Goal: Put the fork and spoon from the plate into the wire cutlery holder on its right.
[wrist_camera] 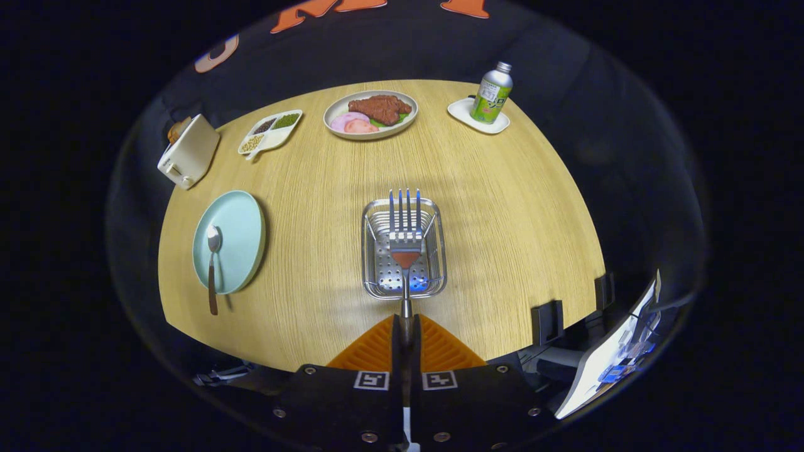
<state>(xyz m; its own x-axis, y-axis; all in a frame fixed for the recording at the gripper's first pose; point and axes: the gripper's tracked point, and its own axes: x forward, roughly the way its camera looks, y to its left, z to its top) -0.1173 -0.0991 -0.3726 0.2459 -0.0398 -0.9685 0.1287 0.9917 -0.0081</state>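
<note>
- My gripper (406,326) has its 2 fingers pressed onto the handle of the fork (406,242), so I am carrying it.
- The fork runs straight ahead along the fingers, tines pointing away from me, its long axis in line with the gripper.
- The holder (377,251) sits directly ahead of the fingers, and the fork's head shows over its open top; I cannot tell how high above it the fork hangs.
- I judge the next move turns on that line: tip the fork down and let go into the holder.
- The spoon (213,263) lies on the plate (242,232), well off to the left of the holder, handle toward me and past the rim.
- 1 of 2 pieces is in hand; the spoon is untouched.
</note>
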